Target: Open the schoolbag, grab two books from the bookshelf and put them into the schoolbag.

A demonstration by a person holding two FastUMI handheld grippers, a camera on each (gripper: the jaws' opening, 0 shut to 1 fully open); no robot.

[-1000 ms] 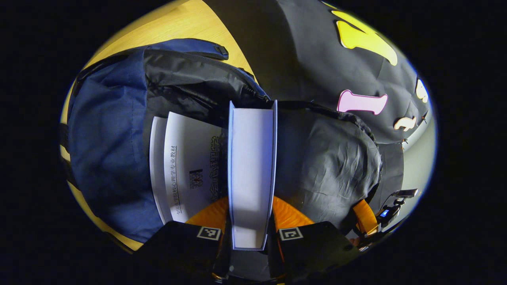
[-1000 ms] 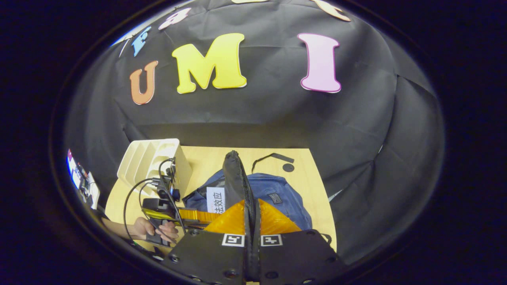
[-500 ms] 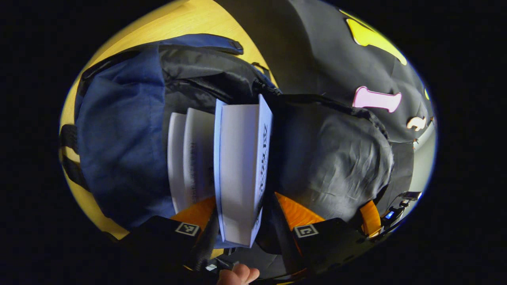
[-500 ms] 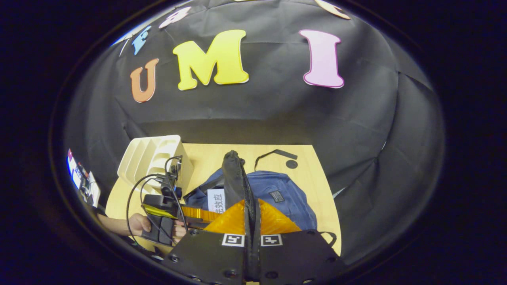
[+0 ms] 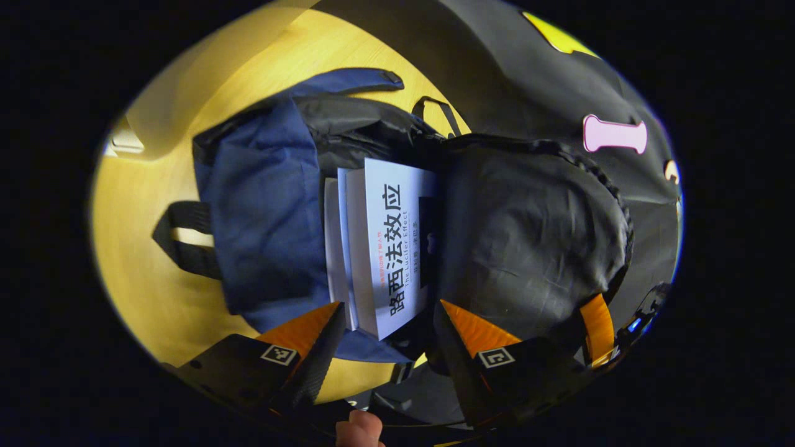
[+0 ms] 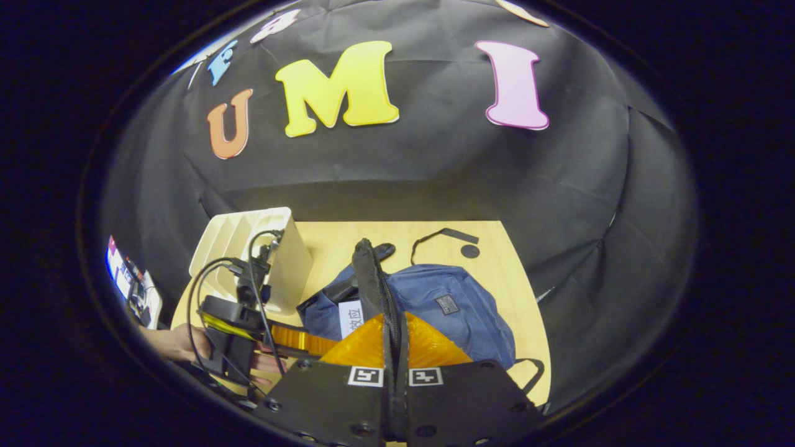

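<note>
Task nearly done: two books (image 5: pixel 388 248) lie in the open bag (image 5: pixel 261 205) on the desk (image 5: pixel 149 248). Left claw (image 5: pixel 388 329) is spread, empty. Right claw (image 6: pixel 395 347) pinches the flap (image 6: pixel 371 279), holding bag open. Left: release flap, maybe.

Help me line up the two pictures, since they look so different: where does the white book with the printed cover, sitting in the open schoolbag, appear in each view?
Left gripper view: the white book stands mid-picture in the schoolbag's mouth, just beyond the left gripper's spread fingers.
Right gripper view: a small white patch of the book peeks out low and left of centre, beside the held flap.
Shared landmark: the black flap, pinched by the right gripper.
</note>
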